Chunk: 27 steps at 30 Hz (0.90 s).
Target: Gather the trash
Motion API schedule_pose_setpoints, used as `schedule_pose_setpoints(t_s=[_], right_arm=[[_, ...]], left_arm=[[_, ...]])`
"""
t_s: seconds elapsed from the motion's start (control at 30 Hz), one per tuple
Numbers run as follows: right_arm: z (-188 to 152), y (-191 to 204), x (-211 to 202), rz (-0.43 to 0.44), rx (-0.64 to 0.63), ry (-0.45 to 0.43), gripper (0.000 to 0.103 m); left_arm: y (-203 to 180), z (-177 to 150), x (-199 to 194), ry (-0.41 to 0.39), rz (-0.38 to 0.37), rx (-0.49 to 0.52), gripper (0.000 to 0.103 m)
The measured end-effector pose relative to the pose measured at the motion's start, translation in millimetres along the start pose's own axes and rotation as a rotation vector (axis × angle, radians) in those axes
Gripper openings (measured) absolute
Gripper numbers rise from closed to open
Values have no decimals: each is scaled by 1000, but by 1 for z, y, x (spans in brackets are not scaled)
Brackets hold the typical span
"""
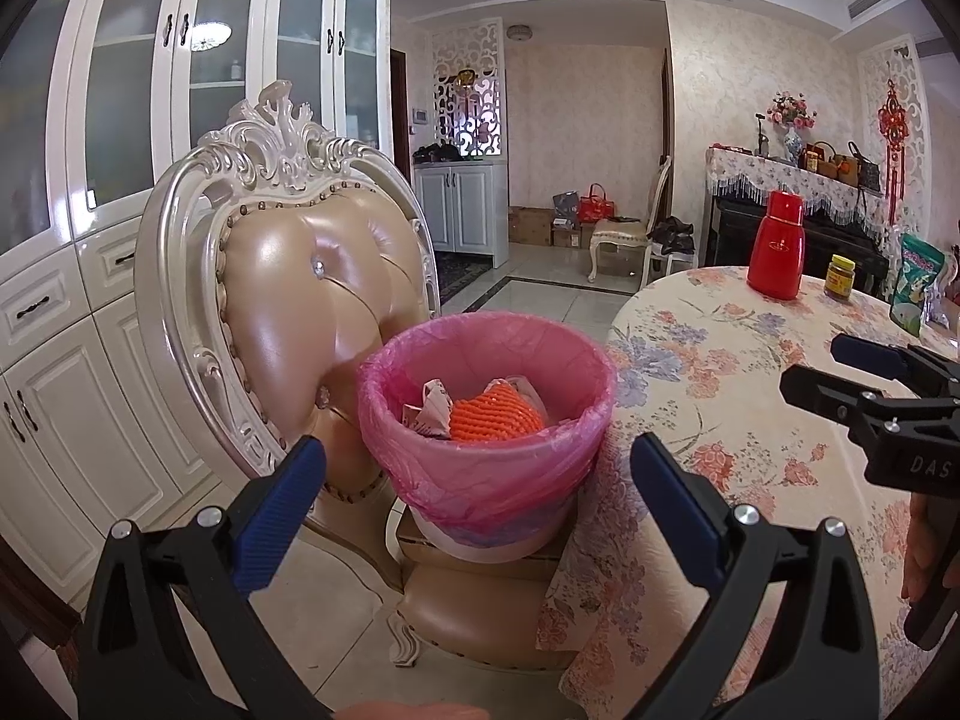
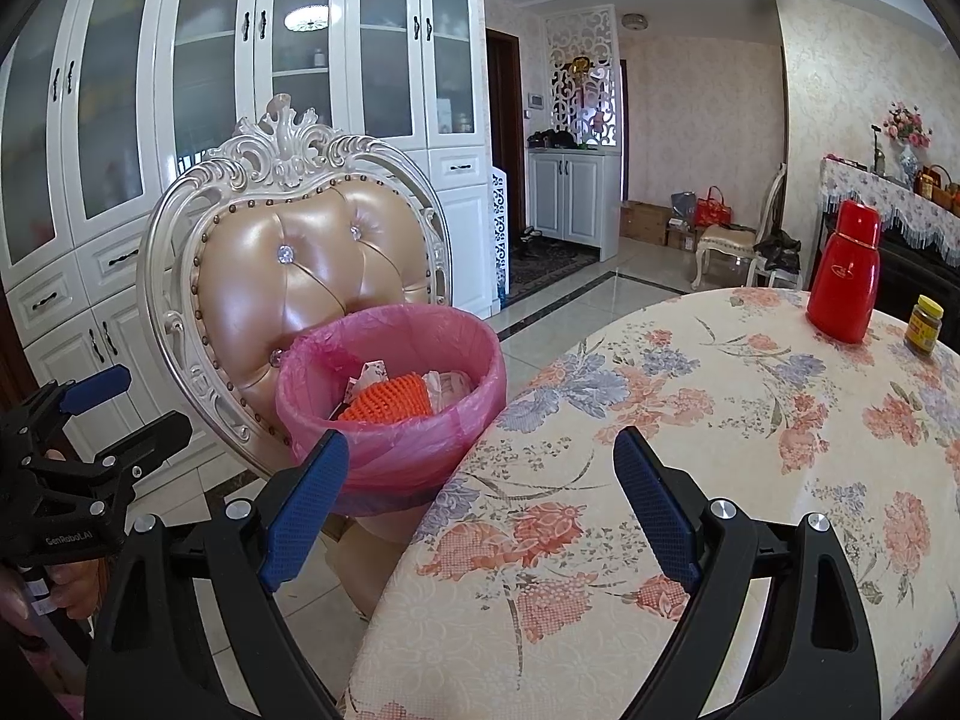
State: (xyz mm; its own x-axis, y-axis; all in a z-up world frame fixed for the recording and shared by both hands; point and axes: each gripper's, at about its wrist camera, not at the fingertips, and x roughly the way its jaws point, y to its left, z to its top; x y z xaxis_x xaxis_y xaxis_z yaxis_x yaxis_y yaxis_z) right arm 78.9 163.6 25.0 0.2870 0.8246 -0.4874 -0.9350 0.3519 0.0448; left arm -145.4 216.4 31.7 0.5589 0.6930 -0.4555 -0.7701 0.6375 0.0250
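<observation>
A small bin with a pink liner [image 1: 492,468] stands on the seat of an ornate chair [image 1: 288,276], beside the table. Inside lie an orange foam net [image 1: 495,417] and crumpled paper [image 1: 435,405]. The bin also shows in the right wrist view [image 2: 390,420], with the orange net [image 2: 390,399] in it. My left gripper [image 1: 477,480] is open and empty, just in front of the bin. My right gripper [image 2: 480,474] is open and empty, over the table edge next to the bin. It shows from the side in the left wrist view [image 1: 840,369], and the left gripper shows in the right wrist view [image 2: 147,405].
A round table with a floral cloth [image 2: 690,480] fills the right. On it stand a red thermos [image 2: 846,270], a yellow-lidded jar [image 2: 924,324] and a green snack bag [image 1: 915,282]. White cabinets [image 2: 210,90] line the left wall. A second chair [image 1: 630,228] stands far back.
</observation>
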Motion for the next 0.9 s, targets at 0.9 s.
schedule_pose_setpoints(t_s=[0.9], right_arm=[[0, 9, 0, 8, -22, 6, 84]], left_arm=[[1, -1, -2, -8, 8, -8, 98]])
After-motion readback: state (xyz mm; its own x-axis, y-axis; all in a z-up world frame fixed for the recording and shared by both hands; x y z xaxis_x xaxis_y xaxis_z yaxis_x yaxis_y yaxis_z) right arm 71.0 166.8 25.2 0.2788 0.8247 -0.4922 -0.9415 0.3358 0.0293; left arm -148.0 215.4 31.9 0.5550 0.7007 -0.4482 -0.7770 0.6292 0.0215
